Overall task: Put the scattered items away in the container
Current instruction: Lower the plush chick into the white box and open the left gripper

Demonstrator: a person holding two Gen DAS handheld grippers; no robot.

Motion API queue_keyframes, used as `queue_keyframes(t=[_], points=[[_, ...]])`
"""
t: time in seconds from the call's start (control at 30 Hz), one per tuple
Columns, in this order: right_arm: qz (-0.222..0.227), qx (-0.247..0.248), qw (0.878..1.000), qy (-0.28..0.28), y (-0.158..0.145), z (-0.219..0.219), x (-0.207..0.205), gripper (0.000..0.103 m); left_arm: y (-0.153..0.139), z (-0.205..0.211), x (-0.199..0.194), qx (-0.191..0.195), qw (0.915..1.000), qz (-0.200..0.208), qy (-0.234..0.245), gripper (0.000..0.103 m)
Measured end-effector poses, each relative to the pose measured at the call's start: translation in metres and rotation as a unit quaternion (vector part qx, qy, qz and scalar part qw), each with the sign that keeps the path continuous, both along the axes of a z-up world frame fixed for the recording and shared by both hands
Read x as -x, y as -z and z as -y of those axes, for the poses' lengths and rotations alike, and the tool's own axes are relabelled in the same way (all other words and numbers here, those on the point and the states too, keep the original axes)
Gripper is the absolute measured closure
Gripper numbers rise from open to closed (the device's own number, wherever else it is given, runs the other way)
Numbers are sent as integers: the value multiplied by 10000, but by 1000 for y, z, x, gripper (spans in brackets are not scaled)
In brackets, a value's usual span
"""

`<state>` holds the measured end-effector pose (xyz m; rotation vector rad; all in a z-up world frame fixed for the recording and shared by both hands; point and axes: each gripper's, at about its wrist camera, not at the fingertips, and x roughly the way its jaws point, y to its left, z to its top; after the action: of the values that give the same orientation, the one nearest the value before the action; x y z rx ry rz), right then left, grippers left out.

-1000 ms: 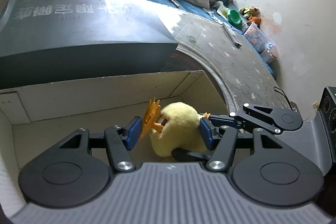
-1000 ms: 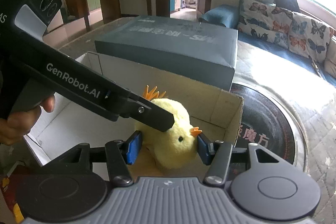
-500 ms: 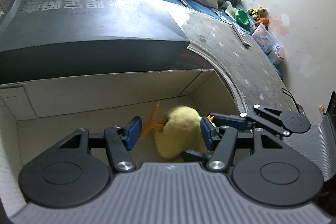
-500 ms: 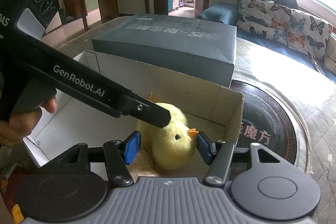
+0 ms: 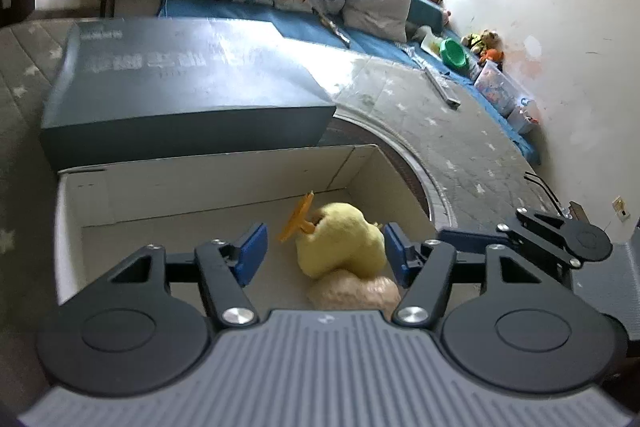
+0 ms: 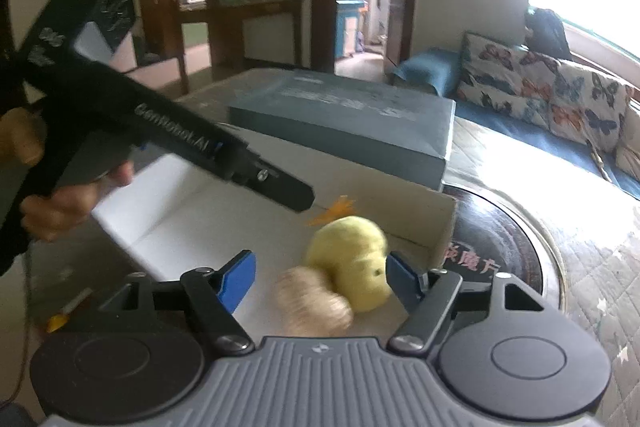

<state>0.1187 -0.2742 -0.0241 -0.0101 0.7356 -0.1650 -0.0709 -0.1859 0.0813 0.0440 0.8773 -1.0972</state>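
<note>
Left gripper (image 5: 322, 253): jaws have just been opening; the blue pads stand clear of the yellow chick plush (image 5: 338, 241), a gap showing on each side. Nothing held.

Right gripper (image 6: 320, 277): jaws have also just been opening, now wide. The left pad is well clear; the right pad sits just beside the chick, and I cannot tell through the blur whether it brushes the fur. I read it as released.

The chick lies inside the open cardboard box (image 5: 200, 183), near its right-hand wall, orange comb toward the back wall. A tan plush (image 5: 354, 291) lies against it on the near side, also on the box floor. I cannot tell what it is.

Beyond: a dark grey flat box (image 5: 180, 87) butts against the container's far wall, and a quilted mat (image 5: 440, 131) lies under everything. A person's hand (image 6: 60, 203) holds the left handle.

Step in hand, as I judge it: release and withdrawal. To do it well I'd keep both pairs of jaws spread, back out up and away so no pad snags the fur and drags the chick out, and keep the two tools from crossing. Then I'd look for the next loose item.
</note>
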Motion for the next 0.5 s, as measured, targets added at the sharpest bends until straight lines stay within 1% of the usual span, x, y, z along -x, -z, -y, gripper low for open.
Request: queue_keyframes(t=[0.13,0.27,0.37,0.43,0.5], points=[[70,-44,9996,-280,-9,-25,28,25,-10,-24,20,56,9998,194,-22,37],[-13,-242,9981,-572,-8,-48,46,24,-16,-46,39,125,9992,383,-3,37],[-221,-530,9949,-832,1,-65,50,24,-18,-62,54,154,9985,524,25,37],[-379,-564,9928,-984,12,-79,49,24,-18,-71,62,138,9980,611,44,37],[-504,-569,9912,-1088,21,-88,45,25,-18,-79,66,109,9981,608,39,37]])
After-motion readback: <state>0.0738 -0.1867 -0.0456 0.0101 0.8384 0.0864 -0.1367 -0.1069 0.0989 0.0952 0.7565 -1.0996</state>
